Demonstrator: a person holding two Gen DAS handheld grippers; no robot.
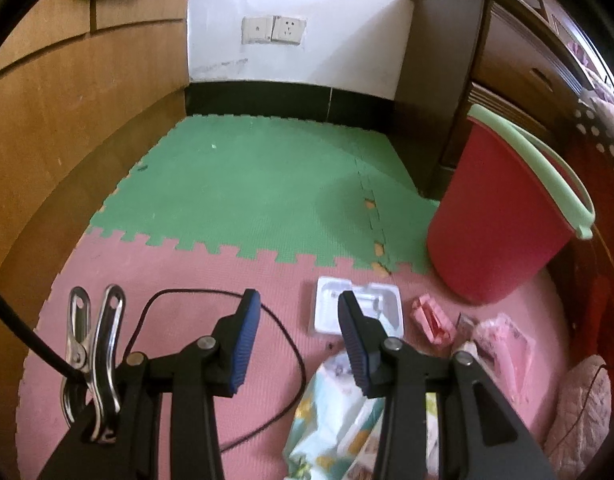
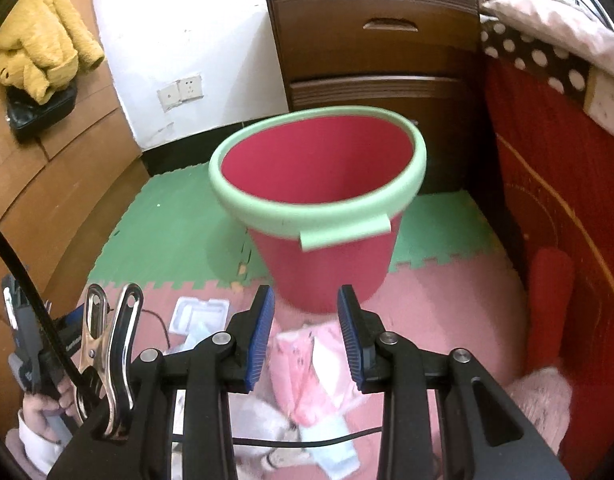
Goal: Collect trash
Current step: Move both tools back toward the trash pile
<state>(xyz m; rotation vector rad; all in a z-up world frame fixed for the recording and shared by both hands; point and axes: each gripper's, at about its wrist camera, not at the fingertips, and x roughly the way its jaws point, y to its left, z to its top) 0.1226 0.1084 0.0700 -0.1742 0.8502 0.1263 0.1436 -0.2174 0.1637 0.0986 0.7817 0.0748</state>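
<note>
your mat (image 1: 235, 184) covers the floor, green on the far half and pink on the near half, joined by a toothed seam. the dresser (image 2: 379, 48) stands at the far right against the wall, with the red bed side (image 2: 547, 200) to its right.

your bin (image 2: 319, 208), red with a pale green rim, sits upright in front of the dresser, across the seam of the 2 mat colours. in the right wrist view you can see into it, and only red inside wall shows.

the trash lies on the pink mat near you, left of and in front of the bin. the pink wrapper (image 2: 311, 368) lies under your right claw (image 2: 306, 336), showing between its pads, but the pads stand apart from it; this claw is open and grips nothing. the white tray (image 1: 357, 310) lies flat, further left, and the pale printed bag (image 1: 339, 412) is nearer still. a small pink packet (image 1: 431, 316) lies between tray and bin.

your left claw (image 1: 299, 340) is open too, with only mat and a thin black cable (image 1: 283, 344) between its pads.
</note>
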